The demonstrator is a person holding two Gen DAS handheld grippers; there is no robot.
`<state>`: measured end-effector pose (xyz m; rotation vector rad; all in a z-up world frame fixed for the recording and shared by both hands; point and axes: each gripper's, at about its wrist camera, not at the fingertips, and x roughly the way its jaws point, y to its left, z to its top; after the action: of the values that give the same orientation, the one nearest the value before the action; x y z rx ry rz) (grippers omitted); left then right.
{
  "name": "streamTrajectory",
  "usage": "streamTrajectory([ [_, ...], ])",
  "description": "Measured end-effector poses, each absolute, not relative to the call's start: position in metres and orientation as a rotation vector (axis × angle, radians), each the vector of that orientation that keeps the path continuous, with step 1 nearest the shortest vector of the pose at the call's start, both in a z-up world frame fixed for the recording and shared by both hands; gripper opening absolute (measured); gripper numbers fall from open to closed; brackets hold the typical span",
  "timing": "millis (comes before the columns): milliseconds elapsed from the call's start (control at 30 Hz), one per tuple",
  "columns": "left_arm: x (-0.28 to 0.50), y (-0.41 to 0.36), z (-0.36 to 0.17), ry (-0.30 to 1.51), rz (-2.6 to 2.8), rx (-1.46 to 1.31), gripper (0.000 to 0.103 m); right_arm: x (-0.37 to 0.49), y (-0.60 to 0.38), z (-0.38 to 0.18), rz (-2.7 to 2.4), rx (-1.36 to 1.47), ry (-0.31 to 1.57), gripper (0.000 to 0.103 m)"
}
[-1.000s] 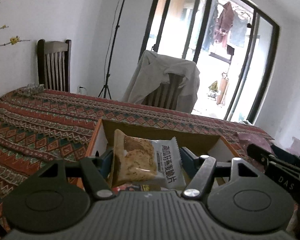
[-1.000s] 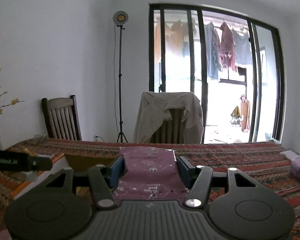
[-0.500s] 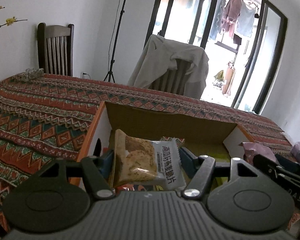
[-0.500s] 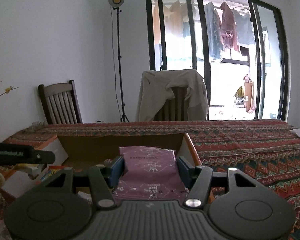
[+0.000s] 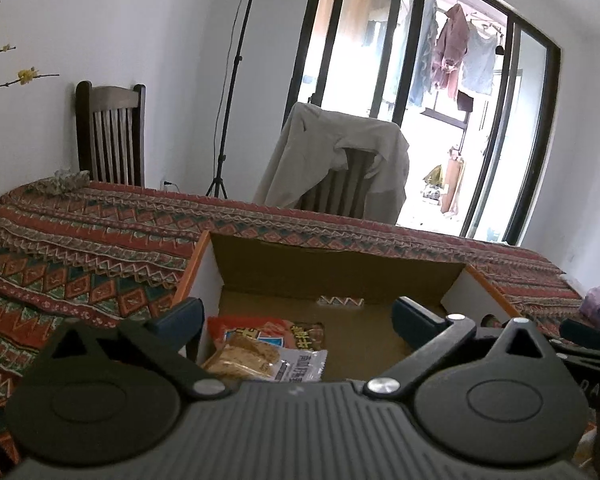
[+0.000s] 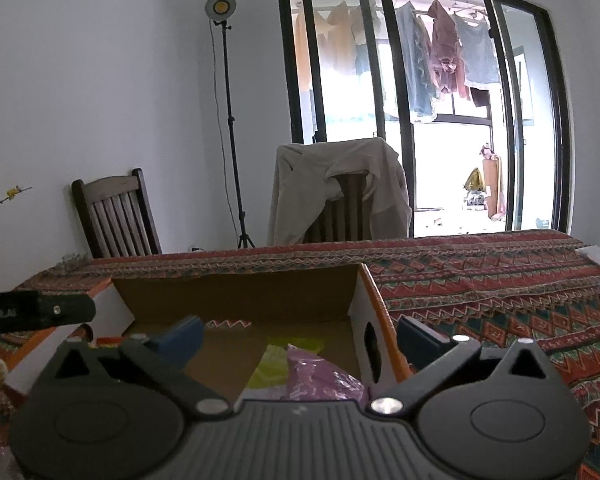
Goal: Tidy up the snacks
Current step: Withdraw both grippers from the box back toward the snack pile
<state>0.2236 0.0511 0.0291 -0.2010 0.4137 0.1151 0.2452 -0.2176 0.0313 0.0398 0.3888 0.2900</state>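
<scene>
1. Since a second ago both packets have left the jaws. The white-and-tan cracker packet (image 5: pixel 260 360) now lies in the open brown cardboard box with orange rims (image 5: pixel 340 264); the purple foil snack pouch (image 6: pixel 320 376) lies at the box's right end.
2. Left gripper (image 5: pixel 296 320): jaws opening, spread wide, nothing between the pads. The cracker packet lies flat below, on a red-orange snack bag (image 5: pixel 260 330), long axis left-right, printed end pointing right.
3. Right gripper (image 6: pixel 300 336): jaws opening, spread, nothing pinched. The pouch sits beside a yellow-green packet (image 6: pixel 276 364); its axis is unclear.
4. Risk: the right finger straddles the box wall, so a careless pull-back could snag and drag the box.
</scene>
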Motion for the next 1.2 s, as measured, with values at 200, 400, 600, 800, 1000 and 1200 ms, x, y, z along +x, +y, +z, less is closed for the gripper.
streamTrajectory([
  [200,0.222,0.050,0.029,0.401,0.118,-0.197,0.103,0.242,-0.218,0.033,0.292,0.042,0.375,0.103],
  [400,0.215,0.047,0.036,0.384,0.116,-0.189,0.103,0.242,-0.220,0.033,0.289,0.046,0.374,0.103],
  [600,0.201,0.045,0.051,0.358,0.112,-0.194,0.103,0.240,-0.221,0.034,0.288,0.048,0.361,0.103],
  [800,0.177,0.045,0.061,0.343,0.102,-0.180,0.103,0.226,-0.220,0.054,0.291,0.044,0.325,0.103],
  [1000,0.152,0.048,0.066,0.329,0.092,-0.176,0.103,0.198,-0.217,0.068,0.295,0.021,0.288,0.103],
  [1200,0.129,0.050,0.061,0.336,0.086,-0.171,0.103,0.171,-0.220,0.071,0.294,0.007,0.296,0.103],
])
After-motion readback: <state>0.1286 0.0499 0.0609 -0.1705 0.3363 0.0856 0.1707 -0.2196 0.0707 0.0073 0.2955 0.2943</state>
